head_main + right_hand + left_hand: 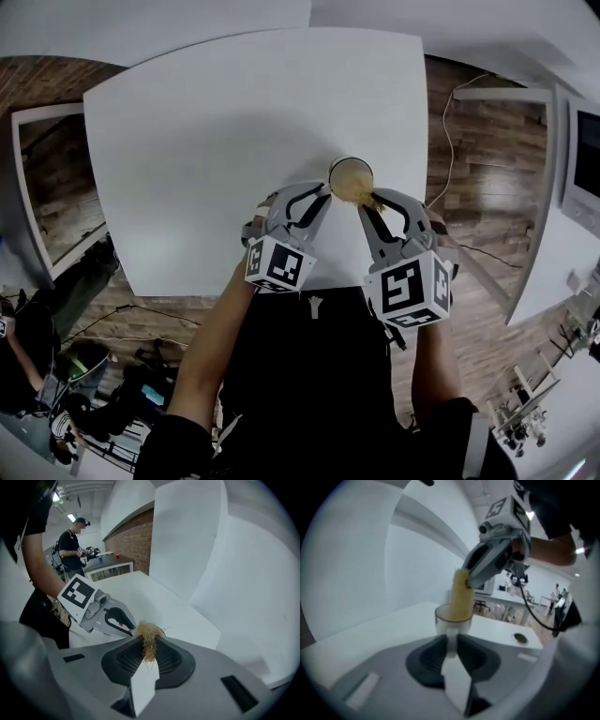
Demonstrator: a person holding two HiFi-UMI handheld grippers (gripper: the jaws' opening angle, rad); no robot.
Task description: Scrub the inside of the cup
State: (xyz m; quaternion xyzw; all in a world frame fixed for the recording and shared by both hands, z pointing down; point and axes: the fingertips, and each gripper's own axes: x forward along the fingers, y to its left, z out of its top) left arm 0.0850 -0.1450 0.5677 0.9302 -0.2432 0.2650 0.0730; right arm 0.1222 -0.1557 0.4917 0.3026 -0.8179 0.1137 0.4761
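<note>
A clear cup (349, 175) stands upright near the front edge of the white table (206, 141). My left gripper (323, 192) meets it from the left. In the left gripper view the cup (452, 620) has its near wall pinched between that gripper's (451, 641) pads. A tan fibre scrubber (461, 595) pokes down into the cup from above. My right gripper (370, 202) comes in from the right, shut on the scrubber (149, 639), whose strands bulge out between its (150, 644) pads. The cup itself is hidden in the right gripper view.
The table's front edge runs just below both grippers, against the person's body. Wooden floor (487, 187) with a cable lies to the right. A person (72, 545) stands far off by another table. A lower white table (511, 630) sits behind the cup.
</note>
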